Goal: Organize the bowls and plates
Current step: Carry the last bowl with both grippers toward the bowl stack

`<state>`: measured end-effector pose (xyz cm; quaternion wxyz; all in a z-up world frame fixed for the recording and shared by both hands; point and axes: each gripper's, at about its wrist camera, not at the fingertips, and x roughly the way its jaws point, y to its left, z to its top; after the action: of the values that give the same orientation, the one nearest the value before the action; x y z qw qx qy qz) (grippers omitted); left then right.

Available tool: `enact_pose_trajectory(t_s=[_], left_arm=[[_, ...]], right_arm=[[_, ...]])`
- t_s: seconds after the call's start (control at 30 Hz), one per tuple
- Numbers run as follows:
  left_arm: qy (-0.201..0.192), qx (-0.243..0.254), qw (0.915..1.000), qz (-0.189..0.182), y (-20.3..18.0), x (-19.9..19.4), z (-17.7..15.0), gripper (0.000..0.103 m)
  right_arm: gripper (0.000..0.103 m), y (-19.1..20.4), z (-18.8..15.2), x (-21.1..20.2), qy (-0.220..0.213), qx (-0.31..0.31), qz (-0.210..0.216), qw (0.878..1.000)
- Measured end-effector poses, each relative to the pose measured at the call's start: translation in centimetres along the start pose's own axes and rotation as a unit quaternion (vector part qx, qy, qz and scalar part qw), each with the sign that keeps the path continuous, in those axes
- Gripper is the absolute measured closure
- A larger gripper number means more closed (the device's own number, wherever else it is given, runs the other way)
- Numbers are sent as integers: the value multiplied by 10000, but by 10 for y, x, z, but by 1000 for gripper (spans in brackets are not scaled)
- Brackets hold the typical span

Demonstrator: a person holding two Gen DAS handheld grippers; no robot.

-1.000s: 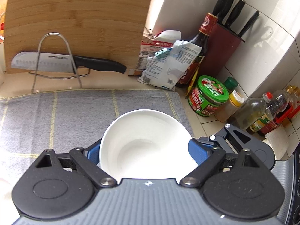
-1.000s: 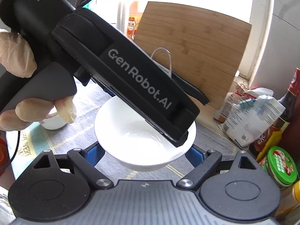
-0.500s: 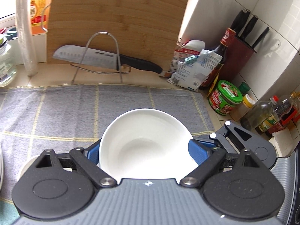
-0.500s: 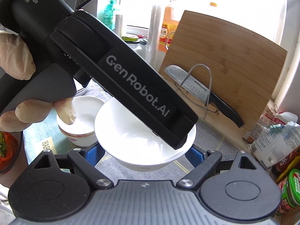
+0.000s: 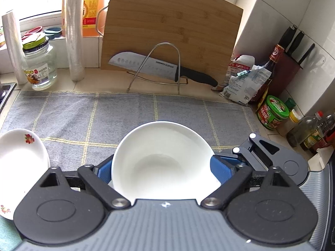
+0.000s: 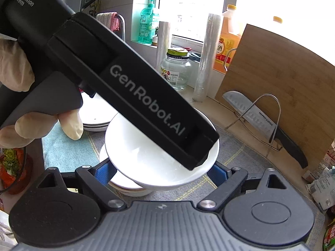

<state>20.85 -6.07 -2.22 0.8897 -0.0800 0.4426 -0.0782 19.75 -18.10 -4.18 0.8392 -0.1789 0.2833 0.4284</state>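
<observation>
- Left wrist view: the left gripper [image 5: 165,167] has its fingers clamped on a white bowl [image 5: 163,163], mouth up and tilted toward the camera, above the grey mat [image 5: 125,113]. No long axis; it is round. A flowered bowl [image 5: 18,156] sits left.
- Right wrist view: the right gripper [image 6: 161,171] also grips the bowl [image 6: 150,159], carried over a second bowl [image 6: 127,185]; plates [image 6: 96,115] beyond. Next I would centre it, lower and nest it.

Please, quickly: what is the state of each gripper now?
Left gripper: closed on the white bowl.
Right gripper: closed on the same white bowl.
</observation>
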Motion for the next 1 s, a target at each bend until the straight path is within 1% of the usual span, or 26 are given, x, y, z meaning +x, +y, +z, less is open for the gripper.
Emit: enact_pose_trajectory(t_s=[0.13,0.27,0.47,0.57,1.0], left_arm=[[37,-50,10000,64,17,-3,-5,11],[101,-57,9999,71,30,1,-10,11],[215,-110,9997,9,45,9,-15,11],[217,-97,9997,-12,49,14,-17,11],[315,-50,9995,-55,53,24,-21,11]], right_arm=[[9,15,5,11,37,-27,88,10000],[9,23,5,22,98,43,172,9998],[9,32,4,33,234,79,174,9995],[9,36,2,39,275,25,112,9996],[9,37,-5,50,450,105,160,9988]])
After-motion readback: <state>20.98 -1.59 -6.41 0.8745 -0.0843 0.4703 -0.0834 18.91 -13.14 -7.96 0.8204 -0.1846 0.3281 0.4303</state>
